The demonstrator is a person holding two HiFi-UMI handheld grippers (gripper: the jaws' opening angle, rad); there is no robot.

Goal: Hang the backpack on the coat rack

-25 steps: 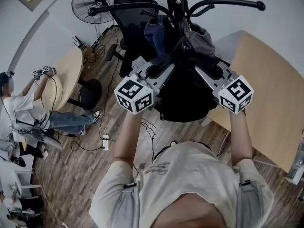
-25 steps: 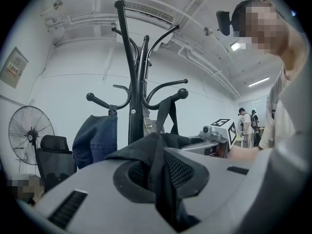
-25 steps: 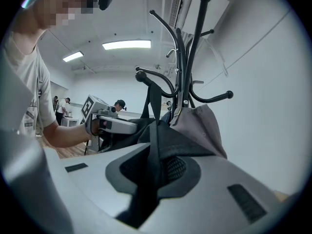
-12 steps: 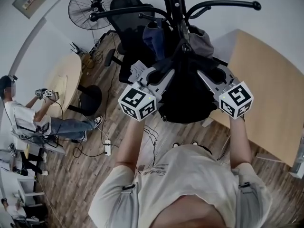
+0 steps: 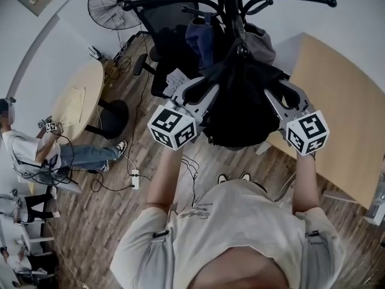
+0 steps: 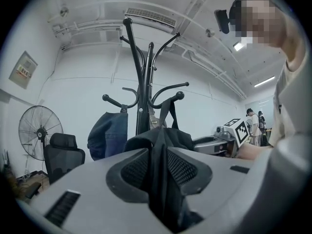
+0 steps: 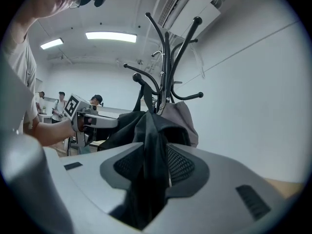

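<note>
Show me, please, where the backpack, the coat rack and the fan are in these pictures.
backpack (image 5: 240,110), head view, middle of its black body.
coat rack (image 6: 142,77), left gripper view, its upright pole.
fan (image 5: 109,6), head view, its round grille.

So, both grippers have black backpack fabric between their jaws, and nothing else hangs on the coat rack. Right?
No. The coat rack bears a blue garment, seen in the left gripper view, and a grey bag, in the right gripper view. The rest stands.
</note>
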